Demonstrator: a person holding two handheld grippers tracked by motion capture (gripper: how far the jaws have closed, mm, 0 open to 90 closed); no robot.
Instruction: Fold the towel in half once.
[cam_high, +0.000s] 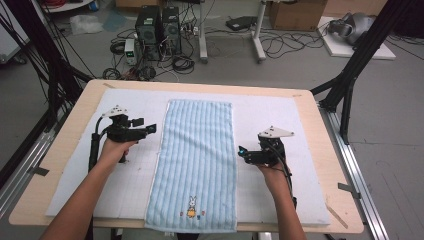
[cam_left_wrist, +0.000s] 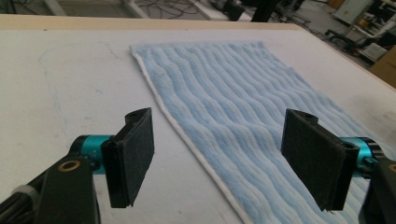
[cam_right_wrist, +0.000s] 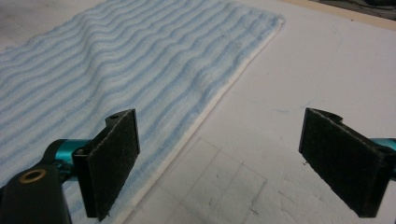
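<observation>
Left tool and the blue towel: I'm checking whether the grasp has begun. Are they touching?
Apart. In the left gripper view the left tool stands open above the towel, its hem visible untouched between the pads.

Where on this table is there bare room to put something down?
Bare white mat lies either side of the blue towel, though the left gripper and right gripper hover there. The strips beyond them, towards the table's wooden edge, are freest.

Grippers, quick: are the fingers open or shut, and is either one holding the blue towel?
Left gripper: fingers open, holding nothing, astride the blue towel's edge.
Right gripper: fingers open, holding nothing, astride the opposite edge.
</observation>
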